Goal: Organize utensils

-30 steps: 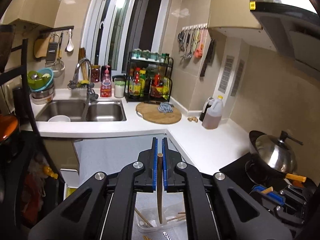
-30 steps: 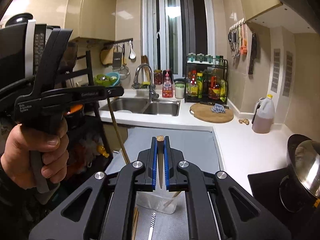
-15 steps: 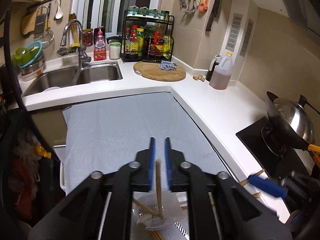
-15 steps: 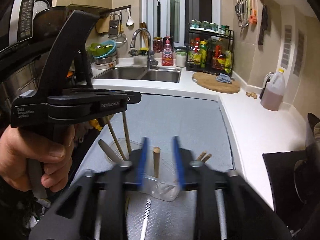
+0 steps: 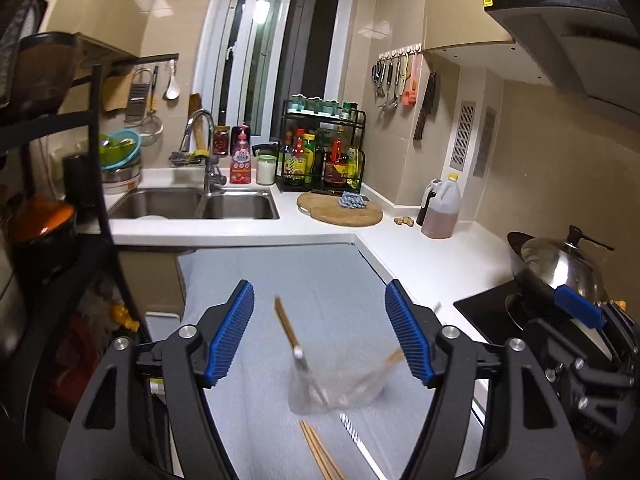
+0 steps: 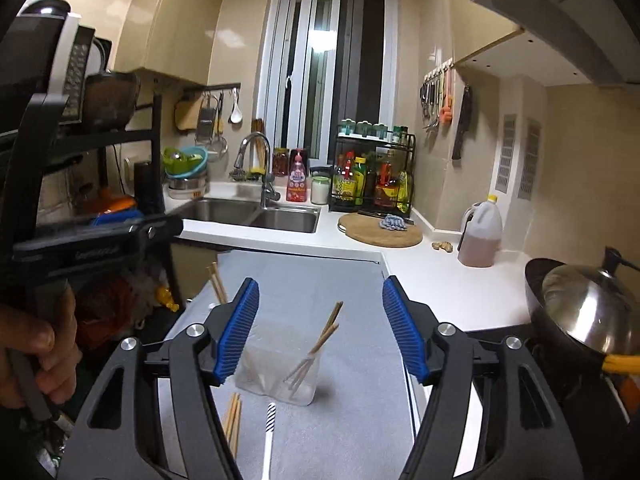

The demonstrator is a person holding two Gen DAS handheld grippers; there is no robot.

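Both claws, clamped on wooden chopsticks a second ago, now gape empty: my left claw (image 5: 320,334) and right claw (image 6: 320,330) above the clear plastic cup (image 6: 280,376) on the grey desk (image 6: 320,280), where the brown wooden chopsticks (image 6: 320,340) stand; loose sticks (image 6: 232,420) await.

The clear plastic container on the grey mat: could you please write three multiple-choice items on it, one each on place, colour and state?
1. Where do the loose wooden chopsticks lie?
A. on the grey mat, near the clear plastic container
B. in the sink
C. on the cutting board

2. The gripper pads are:
A. red
B. blue
C. green

3. The right gripper is:
A. shut on a chopstick
B. shut, empty
C. open

A: they lie before the container. B: the pads are blue. C: its jaws stand wide apart.
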